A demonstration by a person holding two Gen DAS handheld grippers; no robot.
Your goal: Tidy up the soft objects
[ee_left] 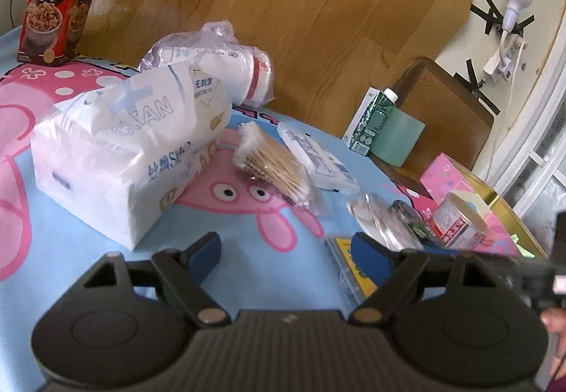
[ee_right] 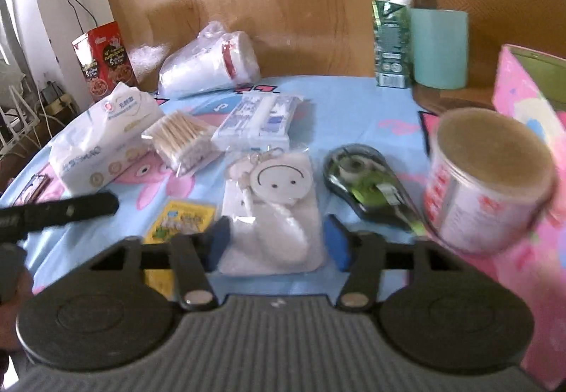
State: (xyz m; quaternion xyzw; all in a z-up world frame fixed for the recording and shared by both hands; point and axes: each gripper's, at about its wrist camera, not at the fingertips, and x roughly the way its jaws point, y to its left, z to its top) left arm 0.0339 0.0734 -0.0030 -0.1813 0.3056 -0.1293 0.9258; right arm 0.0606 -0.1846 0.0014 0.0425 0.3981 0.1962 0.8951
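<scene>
A white tissue pack (ee_left: 123,158) lies on the cartoon tablecloth, left of my open, empty left gripper (ee_left: 286,256). Behind it lie a bag of white cups (ee_left: 226,63), a bag of cotton swabs (ee_left: 272,165) and a small tissue packet (ee_left: 318,158). In the right wrist view my right gripper (ee_right: 276,245) is open, its blue pads either side of a bagged white plush keychain with a smiley face (ee_right: 276,208). The tissue pack (ee_right: 99,144), swabs (ee_right: 180,141), small packet (ee_right: 258,120) and cups (ee_right: 212,63) lie beyond it.
A correction tape dispenser (ee_right: 368,183), a pink-labelled tub (ee_right: 488,180), a pink box (ee_right: 534,116), a green carton (ee_right: 391,42) and a teal cup (ee_right: 438,49) are on the right. A red snack box (ee_right: 106,59) stands far left. A yellow card (ee_right: 180,218) lies by the left pad.
</scene>
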